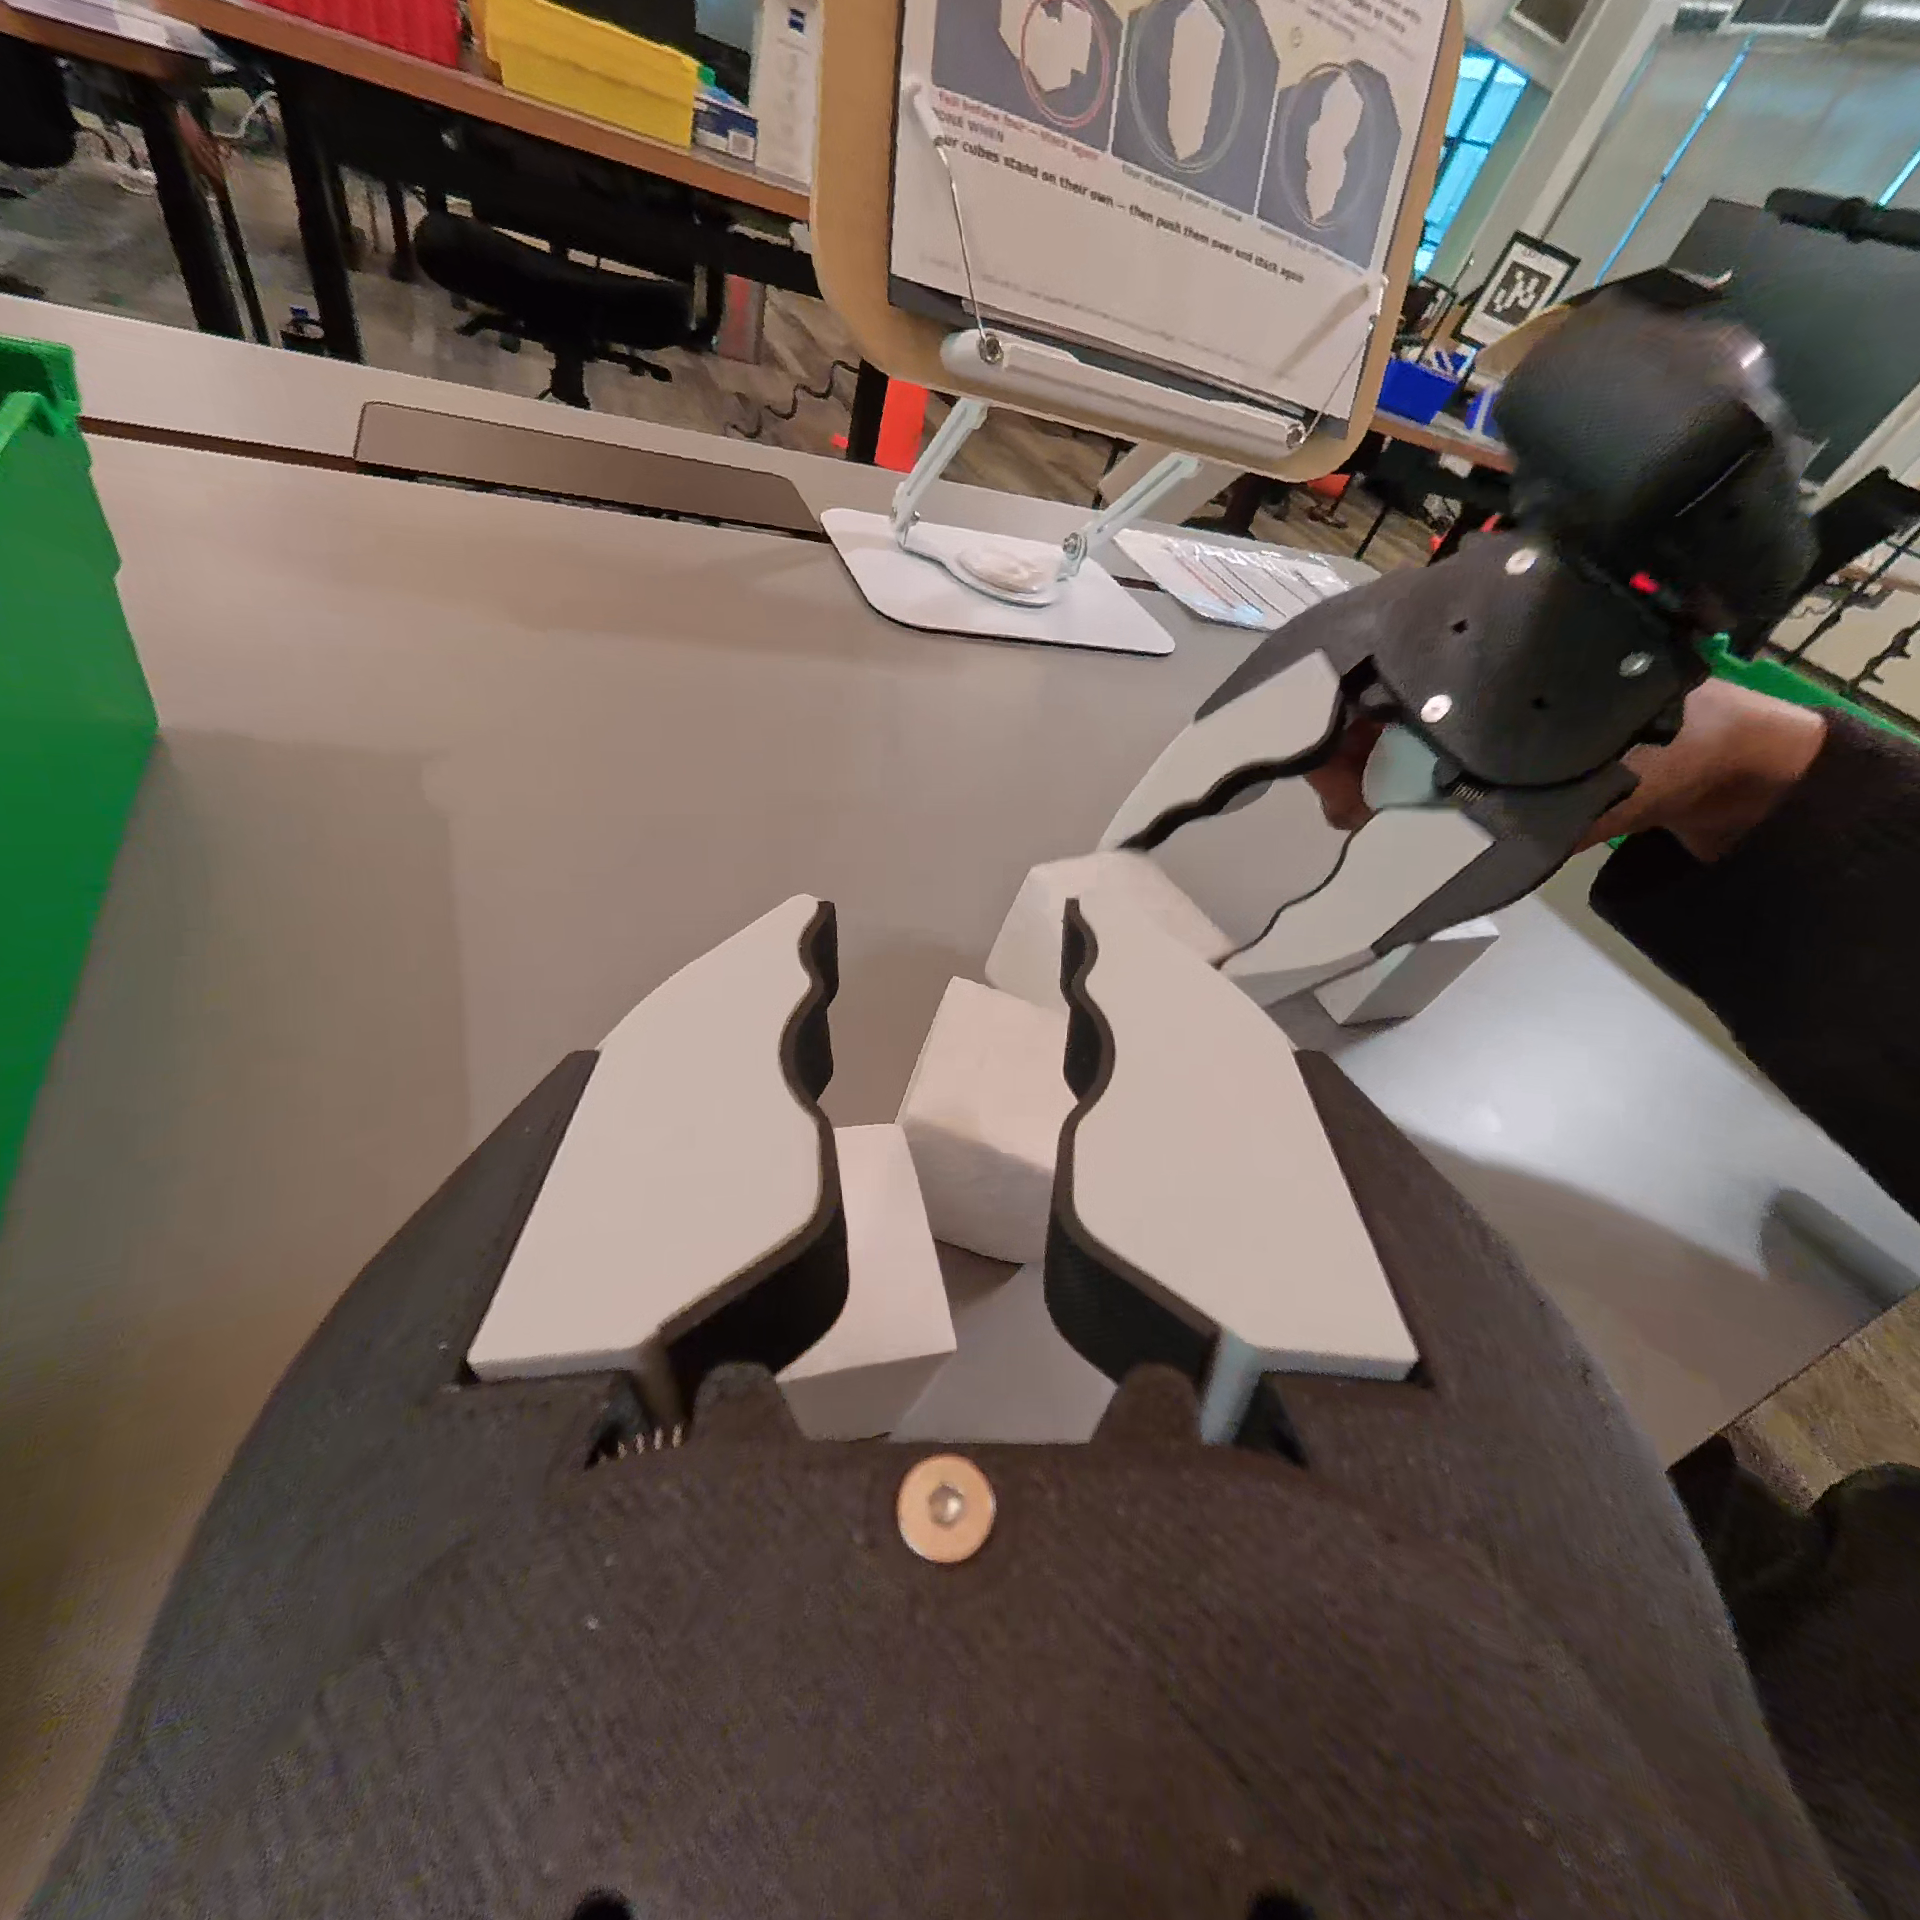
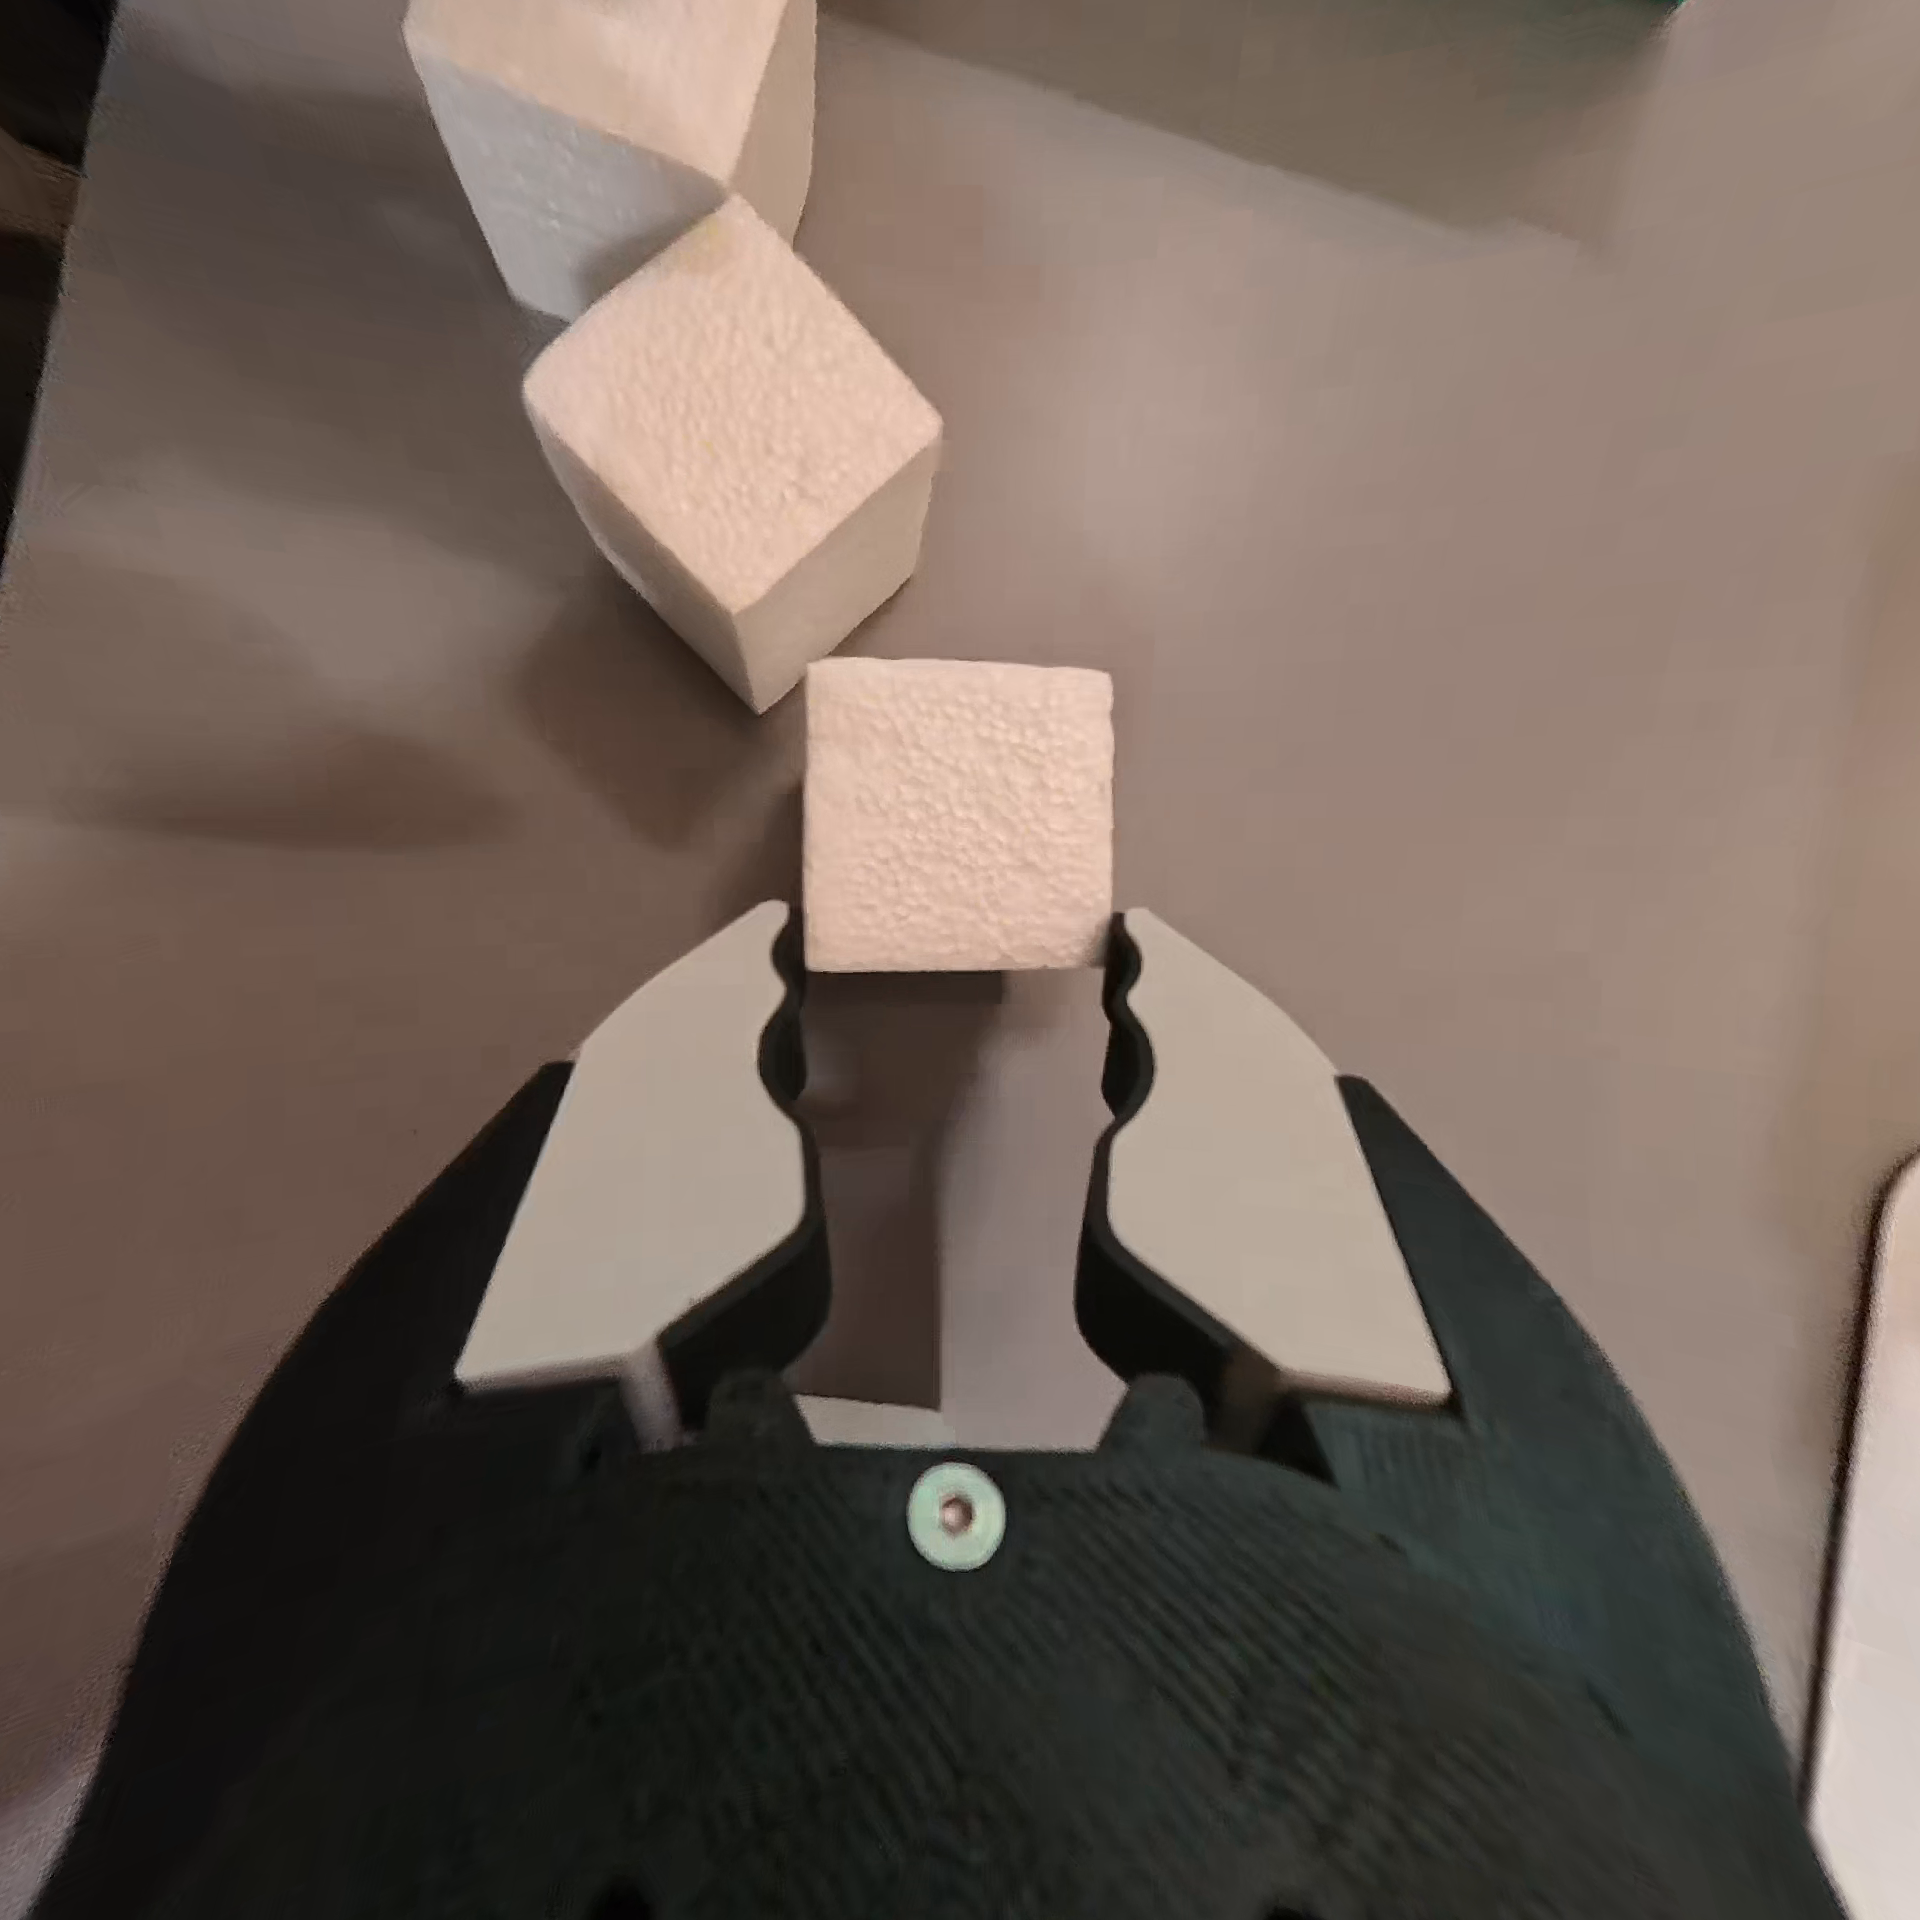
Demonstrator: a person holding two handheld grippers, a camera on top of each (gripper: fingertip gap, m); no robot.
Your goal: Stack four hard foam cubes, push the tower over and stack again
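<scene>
Several white foam cubes lie on the grey table (image 1: 468, 779). My left gripper (image 1: 951, 920) is open and empty, held above two of them: a near cube (image 1: 894, 1278) and a tilted cube (image 1: 987, 1122) show between its fingers. My right gripper (image 2: 956, 935) is shut on a foam cube (image 2: 956, 821), pinched at the fingertips. Two more cubes (image 2: 727, 447) (image 2: 603, 135) lie in a row beyond it. In the left wrist view the right gripper (image 1: 1184, 894) comes in from the right with its cube (image 1: 1122, 888), and another cube (image 1: 1413, 966) lies behind it.
A green bin (image 1: 62, 727) stands at the left. A document stand (image 1: 1122, 208) on a white base (image 1: 997, 592) is at the back, with a plastic packet (image 1: 1236, 582) beside it. A person's hand (image 1: 1714, 769) holds the right gripper. The table edge (image 1: 1787, 1340) is at the right. There is about 15 cm between the tips of the two grippers.
</scene>
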